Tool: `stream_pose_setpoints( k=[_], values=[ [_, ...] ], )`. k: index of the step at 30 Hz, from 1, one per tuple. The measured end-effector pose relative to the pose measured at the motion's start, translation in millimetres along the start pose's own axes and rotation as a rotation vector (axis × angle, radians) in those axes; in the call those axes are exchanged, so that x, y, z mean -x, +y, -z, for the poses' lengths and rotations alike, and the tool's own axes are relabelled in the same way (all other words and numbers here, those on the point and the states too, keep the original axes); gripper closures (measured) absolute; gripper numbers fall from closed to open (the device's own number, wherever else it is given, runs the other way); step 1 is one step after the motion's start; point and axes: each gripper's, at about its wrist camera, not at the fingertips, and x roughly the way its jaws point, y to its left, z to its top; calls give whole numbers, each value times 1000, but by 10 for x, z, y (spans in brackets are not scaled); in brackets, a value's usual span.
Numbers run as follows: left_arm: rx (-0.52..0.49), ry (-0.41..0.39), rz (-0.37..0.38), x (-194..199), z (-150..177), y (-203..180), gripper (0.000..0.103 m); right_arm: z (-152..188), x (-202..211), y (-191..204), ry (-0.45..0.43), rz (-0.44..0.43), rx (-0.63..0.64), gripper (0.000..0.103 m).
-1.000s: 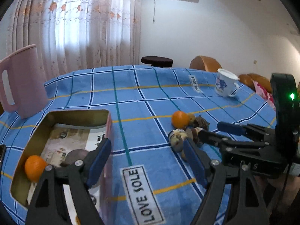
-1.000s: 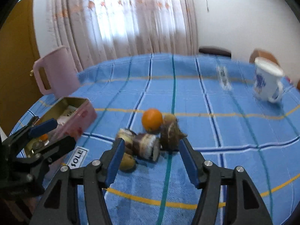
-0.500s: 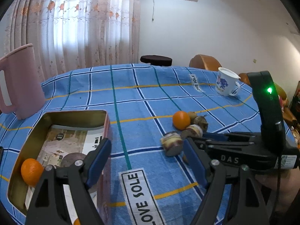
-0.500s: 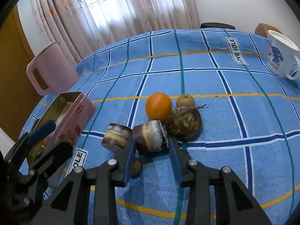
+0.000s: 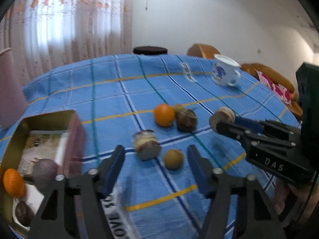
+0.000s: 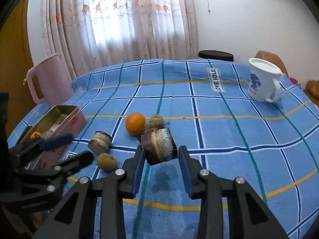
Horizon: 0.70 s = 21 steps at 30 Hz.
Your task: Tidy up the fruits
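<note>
Two grippers work by the pink tin box [image 6: 65, 119]. The right gripper [image 6: 160, 159] clamps a brown-and-cream cut fruit chunk [image 6: 158, 148], lifted right of the tin. The left gripper [image 5: 155, 159], its jaws just narrowed yet empty, sits nearer, bracketing a second chunk [image 5: 146, 145] lying sideways.

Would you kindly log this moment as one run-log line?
right gripper: shut on cut chunk, lifted | left gripper: open, closing, near small brown fruit | tin: holds orange

Woven cloth tablecloth [image 6: 219, 135], shiny metal tin [image 6: 59, 117], glossy ceramic mug [image 6: 261, 83]
</note>
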Motion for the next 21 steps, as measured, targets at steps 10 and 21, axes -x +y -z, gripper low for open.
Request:
stream_pose_setpoints(
  k=[10,21],
  values=[
    [26,169,75,-367,-7,-152,70,2,-16,26,5,-23,20,67],
    [27,50,65,-143,-17,-146,74,22,57,52,-34,-55,36,67]
  ],
)
